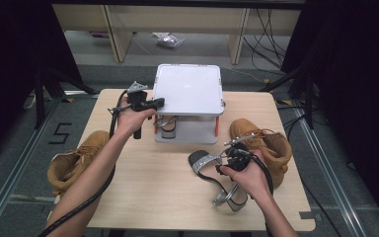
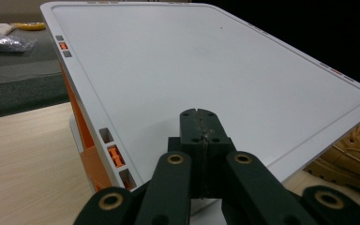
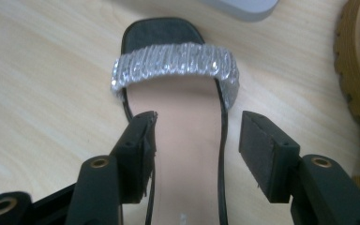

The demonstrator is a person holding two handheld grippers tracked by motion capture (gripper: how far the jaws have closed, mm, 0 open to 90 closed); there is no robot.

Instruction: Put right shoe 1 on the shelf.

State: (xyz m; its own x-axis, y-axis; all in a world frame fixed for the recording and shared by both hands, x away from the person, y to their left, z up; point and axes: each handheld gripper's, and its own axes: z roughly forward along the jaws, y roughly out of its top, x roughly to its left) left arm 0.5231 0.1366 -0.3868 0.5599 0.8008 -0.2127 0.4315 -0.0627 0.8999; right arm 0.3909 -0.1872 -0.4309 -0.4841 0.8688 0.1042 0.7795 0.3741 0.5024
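Observation:
A black heeled sandal with a silver sequin strap lies on the wooden table, toe toward the white rack. My right gripper hovers over it, open. In the right gripper view its jaws stand either side of the sandal's beige insole, just behind the strap, gripping nothing. The white two-level rack with orange posts stands at the table's back middle. My left gripper is shut and empty at the rack's left edge. In the left gripper view its closed jaws sit over the flat white top.
A second sandal sits on the rack's lower level. One tan lace-up boot lies on the table right of the right hand; another is at the table's left edge. A plastic bag and cables lie on the floor behind.

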